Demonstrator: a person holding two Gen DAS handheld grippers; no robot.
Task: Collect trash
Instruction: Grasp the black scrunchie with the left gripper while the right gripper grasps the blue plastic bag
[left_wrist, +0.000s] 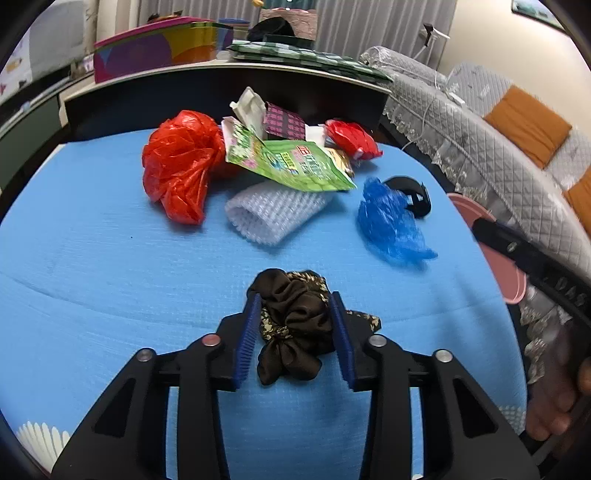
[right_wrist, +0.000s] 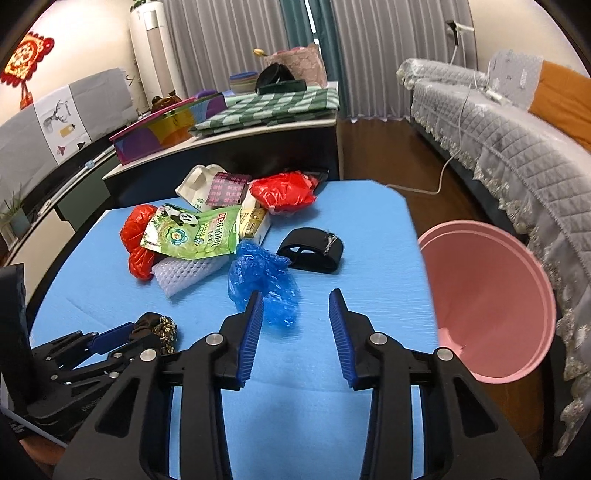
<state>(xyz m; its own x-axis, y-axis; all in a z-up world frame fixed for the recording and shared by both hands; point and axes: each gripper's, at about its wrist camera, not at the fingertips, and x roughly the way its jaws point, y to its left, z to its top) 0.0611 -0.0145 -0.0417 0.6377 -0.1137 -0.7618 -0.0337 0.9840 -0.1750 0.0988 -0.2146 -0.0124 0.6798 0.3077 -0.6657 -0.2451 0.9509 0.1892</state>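
A dark brown and patterned scrunchie (left_wrist: 295, 325) lies on the blue mat (left_wrist: 110, 258), near its front. My left gripper (left_wrist: 294, 295) is shut on it, both blue pads touching its sides; the right wrist view shows the same grip at lower left (right_wrist: 155, 326). My right gripper (right_wrist: 296, 293) stands open over bare mat with nothing between its fingers. A crumpled blue plastic bag (right_wrist: 262, 280) lies just beyond its left fingertip. Further back sit a red plastic bag (left_wrist: 177, 166), a green snack pouch (left_wrist: 295, 162), a white foam net (left_wrist: 269, 214) and a small red bag (left_wrist: 351, 138).
A pink bin (right_wrist: 491, 295) stands off the mat's right edge, tilted toward the table. A black strap (right_wrist: 314, 251) lies behind the blue bag. A dark cabinet (right_wrist: 229, 147) with boxes and cloth is behind the table; a covered sofa (right_wrist: 517, 155) runs along the right.
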